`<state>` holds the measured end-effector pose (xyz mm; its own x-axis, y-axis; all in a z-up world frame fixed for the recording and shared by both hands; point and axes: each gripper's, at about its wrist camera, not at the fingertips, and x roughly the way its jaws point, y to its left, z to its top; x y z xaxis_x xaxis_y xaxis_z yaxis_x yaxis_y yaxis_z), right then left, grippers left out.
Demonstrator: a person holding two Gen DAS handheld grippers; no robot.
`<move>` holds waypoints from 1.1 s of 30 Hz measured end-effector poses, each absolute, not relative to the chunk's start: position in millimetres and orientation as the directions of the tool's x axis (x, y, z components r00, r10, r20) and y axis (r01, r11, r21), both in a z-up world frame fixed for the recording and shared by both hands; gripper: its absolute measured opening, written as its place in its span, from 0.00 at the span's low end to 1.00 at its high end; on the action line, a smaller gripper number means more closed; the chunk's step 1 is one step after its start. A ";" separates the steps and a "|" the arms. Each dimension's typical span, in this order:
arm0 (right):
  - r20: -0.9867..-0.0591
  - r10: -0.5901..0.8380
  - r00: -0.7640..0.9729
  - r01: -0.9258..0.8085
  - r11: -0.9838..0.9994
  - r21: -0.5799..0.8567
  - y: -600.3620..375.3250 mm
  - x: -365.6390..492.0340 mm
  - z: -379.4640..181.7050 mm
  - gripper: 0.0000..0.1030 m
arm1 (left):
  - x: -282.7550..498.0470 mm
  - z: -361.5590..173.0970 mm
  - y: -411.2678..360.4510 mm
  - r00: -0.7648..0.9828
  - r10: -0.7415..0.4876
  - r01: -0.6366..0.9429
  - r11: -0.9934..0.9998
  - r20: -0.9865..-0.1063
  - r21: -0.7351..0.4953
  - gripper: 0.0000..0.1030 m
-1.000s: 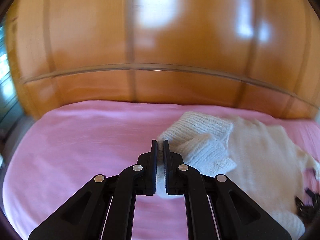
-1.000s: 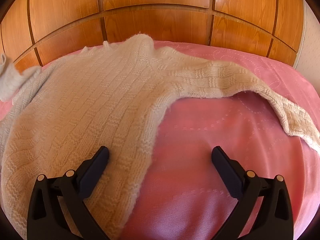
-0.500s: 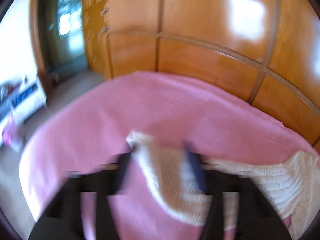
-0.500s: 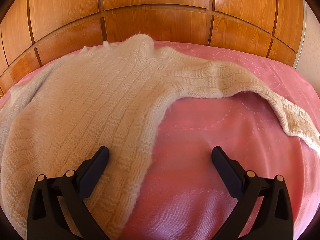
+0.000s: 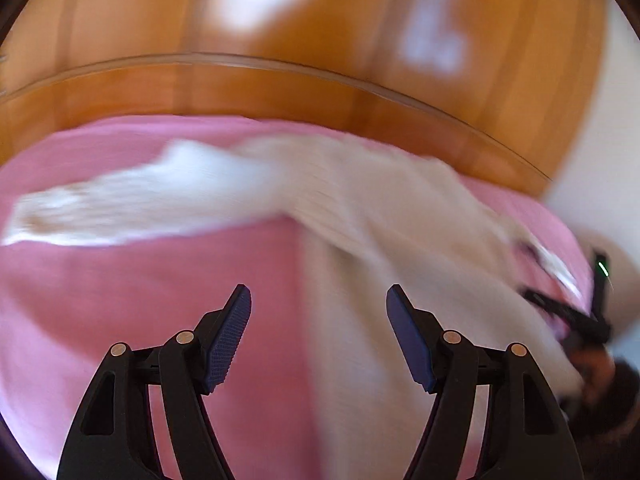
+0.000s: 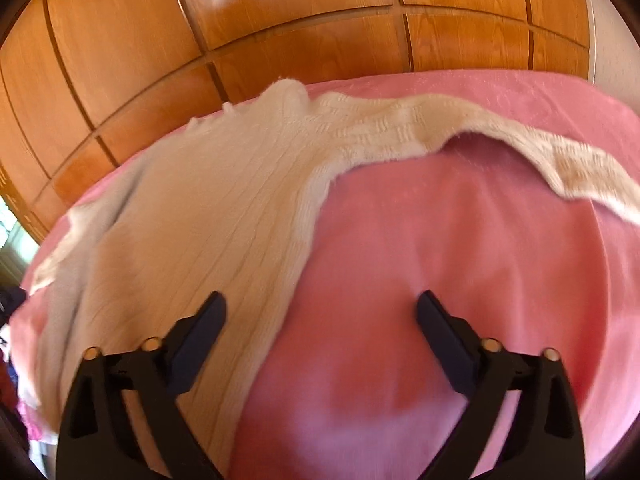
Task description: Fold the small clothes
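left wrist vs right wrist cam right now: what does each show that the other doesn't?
Only the left wrist view shows the sweater's left sleeve stretched over the bedspread, the open left gripper, and the right gripper at the frame's far right; heavy motion blur.

Only the right wrist view shows the right sleeve trailing off to the right, and sharp knit detail.

Both show the cream sweater spread on the pink bedspread before the wooden headboard, nothing gripped.

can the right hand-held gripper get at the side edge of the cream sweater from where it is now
Probably yes. The right hand-held gripper is open, and the cream sweater has its side edge lying flat on the pink bedspread, running between the fingers with nothing over it.
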<state>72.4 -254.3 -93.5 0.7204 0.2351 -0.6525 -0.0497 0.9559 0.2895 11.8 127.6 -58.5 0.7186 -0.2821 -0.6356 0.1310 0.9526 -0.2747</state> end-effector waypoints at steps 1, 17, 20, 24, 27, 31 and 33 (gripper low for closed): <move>-0.653 0.247 0.716 -0.052 0.951 0.303 -257.1 66.8 -92.9 0.78 | 7.5 -60.3 115.7 0.701 -0.318 0.161 0.943 -0.639 -0.292 0.67; -0.633 0.480 0.608 -0.310 0.877 0.368 -206.4 22.3 -102.1 0.30 | -4.1 -105.8 72.7 0.604 -0.154 0.248 0.969 -0.782 0.001 0.39; -0.599 0.568 0.565 -0.279 0.814 0.509 -223.2 28.8 -103.4 0.07 | -4.3 -99.3 87.0 0.599 -0.163 0.219 0.975 -0.784 -0.036 0.06; -0.496 0.653 0.572 -0.219 0.705 0.675 -254.4 26.0 -99.1 0.06 | -3.1 -83.7 114.7 0.578 -0.278 0.164 0.960 -0.767 -0.225 0.05; -0.424 0.658 0.622 -0.217 0.666 0.714 -277.4 20.3 -79.0 0.05 | -8.3 -65.7 139.1 0.581 -0.396 0.110 0.904 -0.711 -0.413 0.05; -0.364 0.636 0.681 -0.202 0.641 0.741 -308.7 15.3 -50.8 0.05 | -16.5 -49.6 170.4 0.588 -0.513 0.035 0.789 -0.626 -0.614 0.05; -0.367 0.609 0.704 -0.194 0.661 0.725 -319.7 10.2 -41.5 0.05 | -22.5 -50.3 185.5 0.587 -0.543 -0.010 0.737 -0.601 -0.675 0.05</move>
<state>10.2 -319.7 -41.5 0.7036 0.6085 -0.3669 -0.1937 0.6611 0.7249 -22.5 185.5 -50.3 0.5866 -0.5427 -0.6011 -0.0100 0.7374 -0.6754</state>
